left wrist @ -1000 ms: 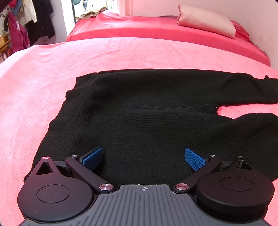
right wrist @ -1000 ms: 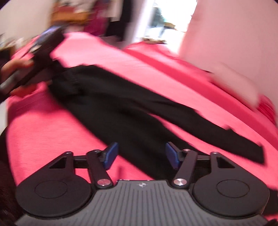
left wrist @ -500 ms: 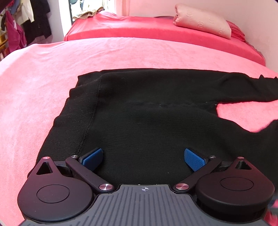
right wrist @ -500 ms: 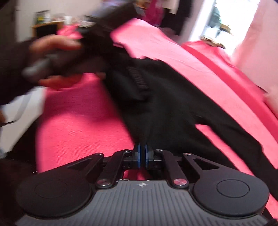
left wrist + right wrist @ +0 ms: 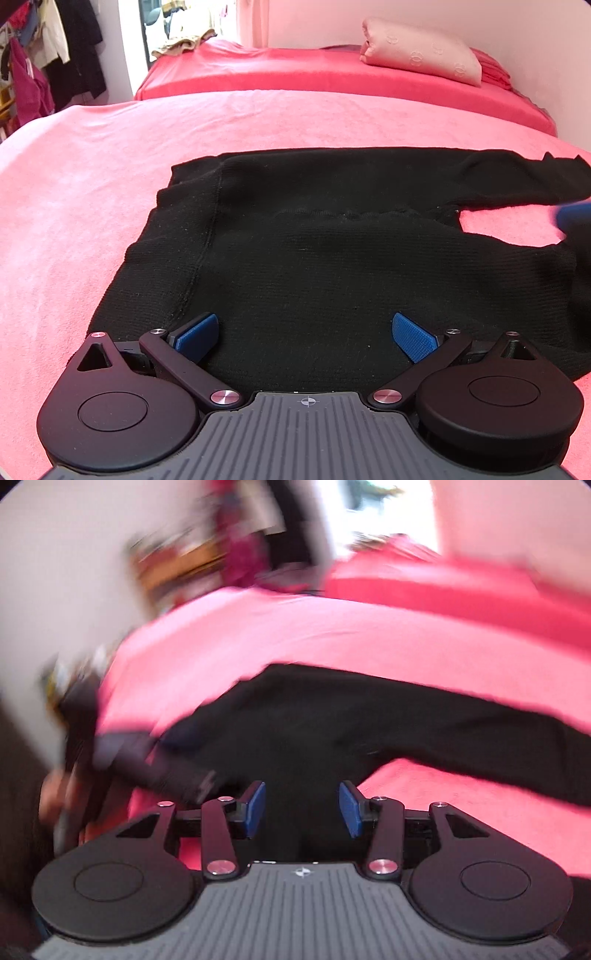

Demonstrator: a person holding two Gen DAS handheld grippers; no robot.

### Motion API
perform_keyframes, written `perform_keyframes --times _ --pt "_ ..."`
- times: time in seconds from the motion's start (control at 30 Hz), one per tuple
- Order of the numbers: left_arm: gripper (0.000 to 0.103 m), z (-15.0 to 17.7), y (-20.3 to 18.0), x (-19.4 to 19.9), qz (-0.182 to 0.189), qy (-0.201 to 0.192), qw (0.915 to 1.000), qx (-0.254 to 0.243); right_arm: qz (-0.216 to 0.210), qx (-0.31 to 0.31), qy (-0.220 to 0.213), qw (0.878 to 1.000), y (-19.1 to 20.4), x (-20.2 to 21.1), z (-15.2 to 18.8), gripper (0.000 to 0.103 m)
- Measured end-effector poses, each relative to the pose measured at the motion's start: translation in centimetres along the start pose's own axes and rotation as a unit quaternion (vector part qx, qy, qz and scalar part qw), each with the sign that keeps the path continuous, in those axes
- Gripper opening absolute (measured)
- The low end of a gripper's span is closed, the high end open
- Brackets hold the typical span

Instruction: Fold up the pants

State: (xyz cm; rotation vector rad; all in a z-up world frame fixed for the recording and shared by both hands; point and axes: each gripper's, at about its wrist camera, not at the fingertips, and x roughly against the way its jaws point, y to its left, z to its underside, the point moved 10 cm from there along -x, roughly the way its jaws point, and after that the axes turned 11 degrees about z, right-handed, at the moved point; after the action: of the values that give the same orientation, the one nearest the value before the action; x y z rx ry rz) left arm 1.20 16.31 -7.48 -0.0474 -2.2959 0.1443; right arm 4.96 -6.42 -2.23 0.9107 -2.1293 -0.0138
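Your black ribbed-knit pants (image 5: 332,236) lie flat on the fuzzy pink bed cover (image 5: 92,192), waistband left and legs running right, with your left gripper (image 5: 304,332) spread wide above them and your right gripper (image 5: 302,808) just reopened, holding nothing

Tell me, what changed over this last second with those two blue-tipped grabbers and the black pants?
The right gripper swung across the bed toward the waist end of the black pants; its jaws snapped shut, then have just been opening again, pads clear of the cloth. The near leg has shifted, narrowing the pink gap between the legs. The left gripper stayed open over the pants; pink bedspread and pillow unchanged.
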Motion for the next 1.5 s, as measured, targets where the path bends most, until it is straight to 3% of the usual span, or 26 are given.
perform_keyframes --times 0.07,0.17,0.23,0.3,0.33,0.37,0.43,0.5,0.57,0.63,0.7,0.73,0.77,0.87,0.93,1.0,1.17,1.23,1.3,1.37,1.43,1.5 --pt "0.103 0.1 0.0 0.1 0.001 -0.003 1.0 -0.001 -0.003 -0.065 0.034 0.997 -1.3 -3.0 -0.7 0.039" --pt "0.103 0.2 0.0 0.1 0.004 -0.008 1.0 -0.003 0.014 -0.106 0.07 0.992 -2.3 -7.0 -0.7 0.037" --pt "0.103 0.3 0.0 0.2 0.004 -0.01 0.9999 -0.004 0.04 -0.117 0.071 0.99 -2.9 -8.9 -0.7 0.032" --pt "0.103 0.4 0.0 0.2 0.005 -0.011 0.9999 -0.005 0.041 -0.146 0.073 0.986 -3.3 -9.4 -1.1 0.028" --pt "0.103 0.4 0.0 0.2 0.006 -0.011 0.9999 -0.005 0.039 -0.159 0.072 0.984 -3.5 -9.4 -1.5 0.021" --pt "0.103 0.4 0.0 0.2 0.007 -0.012 0.9999 -0.006 0.029 -0.158 0.049 0.986 -3.4 -9.0 -2.3 0.007" --pt "0.103 0.5 0.0 0.3 0.008 -0.014 0.9998 -0.006 0.028 -0.132 -0.017 0.991 -3.1 -7.7 -3.9 0.007" --pt "0.103 0.5 0.0 0.4 0.009 -0.017 0.9998 -0.006 0.011 -0.151 -0.027 0.988 -3.4 -7.4 -4.1 0.007" --pt "0.103 0.6 0.0 0.4 0.008 -0.018 0.9998 -0.007 0.037 -0.151 0.015 0.988 -4.4 -8.8 -2.4 0.01" --pt "0.103 0.5 0.0 0.4 0.008 -0.014 0.9998 -0.008 0.038 -0.156 0.045 0.986 -5.2 -9.1 -1.2 0.022" --pt "0.103 0.4 0.0 0.5 0.01 -0.006 0.9999 -0.006 0.023 -0.166 0.035 0.985 -5.7 -7.6 -1.0 0.025" --pt "0.103 0.3 0.0 0.7 0.011 0.0 0.9999 -0.005 0.025 -0.164 0.024 0.986 -6.3 -6.3 -1.1 0.033" --pt "0.103 0.2 0.0 0.8 0.011 0.005 0.9999 -0.005 0.036 -0.16 0.011 0.986 -7.1 -4.8 -1.2 0.043" --pt "0.103 -0.9 0.2 1.8 -0.005 -0.001 0.9999 -0.015 0.094 -0.15 -0.029 0.984 -11.1 -0.1 -1.1 0.057" --pt "0.103 -1.9 0.4 2.4 -0.022 -0.015 0.9994 -0.024 0.151 -0.175 -0.054 0.971 -15.6 2.9 -0.4 0.064" --pt "0.103 -3.3 0.5 2.3 -0.026 -0.026 0.999 -0.025 0.2 -0.236 -0.071 0.948 -21.0 5.4 -0.2 0.065" --pt "0.103 -7.1 0.1 -0.4 0.01 -0.035 0.9993 0.008 0.322 -0.382 -0.122 0.857 -33.9 10.4 1.6 0.065" --pt "0.103 -8.4 0.2 -2.6 0.035 -0.023 0.9982 0.042 0.333 -0.425 -0.131 0.831 -37.0 10.9 2.4 0.065" --pt "0.103 -9.2 0.2 -4.9 0.057 -0.008 0.9953 0.078 0.292 -0.461 -0.161 0.822 -38.4 10.8 2.5 0.066" --pt "0.103 -9.4 0.3 -7.0 0.062 0.006 0.9931 0.099 0.258 -0.474 -0.171 0.824 -39.0 10.5 1.9 0.066" --pt "0.103 -9.1 0.5 -8.8 0.053 0.018 0.9924 0.11 0.245 -0.478 -0.18 0.824 -39.6 9.6 1.4 0.066" --pt "0.103 -8.8 0.3 -9.5 0.041 0.004 0.9948 0.094 0.24 -0.475 -0.195 0.824 -40.5 8.8 1.1 0.065"
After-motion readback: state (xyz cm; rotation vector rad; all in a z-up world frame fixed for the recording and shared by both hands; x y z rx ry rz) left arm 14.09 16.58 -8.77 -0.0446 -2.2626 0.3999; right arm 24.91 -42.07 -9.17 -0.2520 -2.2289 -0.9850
